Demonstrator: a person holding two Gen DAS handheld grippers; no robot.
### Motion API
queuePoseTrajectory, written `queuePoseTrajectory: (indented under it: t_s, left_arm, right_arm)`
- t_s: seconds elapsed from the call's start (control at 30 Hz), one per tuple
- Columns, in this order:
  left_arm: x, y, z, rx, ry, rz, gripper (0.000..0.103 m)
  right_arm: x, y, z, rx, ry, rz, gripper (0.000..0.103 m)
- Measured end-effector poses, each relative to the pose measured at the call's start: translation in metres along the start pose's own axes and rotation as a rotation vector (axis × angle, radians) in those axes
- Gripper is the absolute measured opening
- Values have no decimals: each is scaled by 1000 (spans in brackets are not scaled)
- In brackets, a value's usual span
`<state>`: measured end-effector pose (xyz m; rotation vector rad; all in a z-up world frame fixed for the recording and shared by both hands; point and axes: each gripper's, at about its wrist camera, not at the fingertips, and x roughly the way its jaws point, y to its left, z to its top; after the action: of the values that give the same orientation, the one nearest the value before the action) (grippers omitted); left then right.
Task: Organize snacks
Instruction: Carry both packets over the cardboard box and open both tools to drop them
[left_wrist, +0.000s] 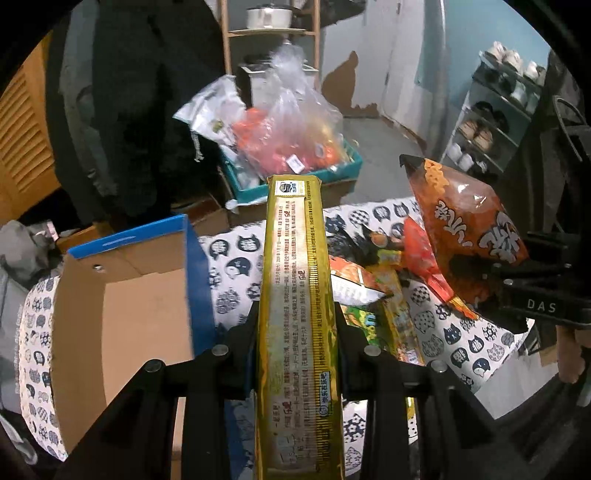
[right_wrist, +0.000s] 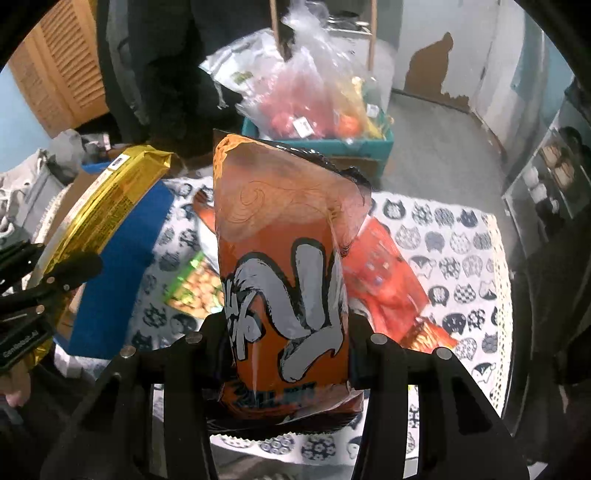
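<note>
You have both grippers loaded: L gripper (left_wrist: 295, 354) is closed on the gold pack (left_wrist: 293, 295), R gripper (right_wrist: 286, 354) is closed on the orange bag (right_wrist: 284, 277), both above the table (right_wrist: 443, 236). The box (left_wrist: 122, 306) looks empty, approx. four snacks (left_wrist: 373, 295) left.

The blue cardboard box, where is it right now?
In the left wrist view the blue cardboard box sits open at lower left on the cat-print cloth, just left of the gold packet clamped in the left gripper.
</note>
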<state>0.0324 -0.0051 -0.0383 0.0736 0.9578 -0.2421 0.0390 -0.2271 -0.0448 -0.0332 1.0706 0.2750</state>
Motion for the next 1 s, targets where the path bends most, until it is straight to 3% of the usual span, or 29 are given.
queuePoseTrajectory:
  t_s: [0.7,1.0]
  left_arm:
    - [-18,109,-23,-183,-19,87,33]
    - [-20,147,-42,-245,-3,138,33]
  right_arm:
    - [22,131,55,-155,13,124,46]
    - [45,192,67,-228,66,187,46]
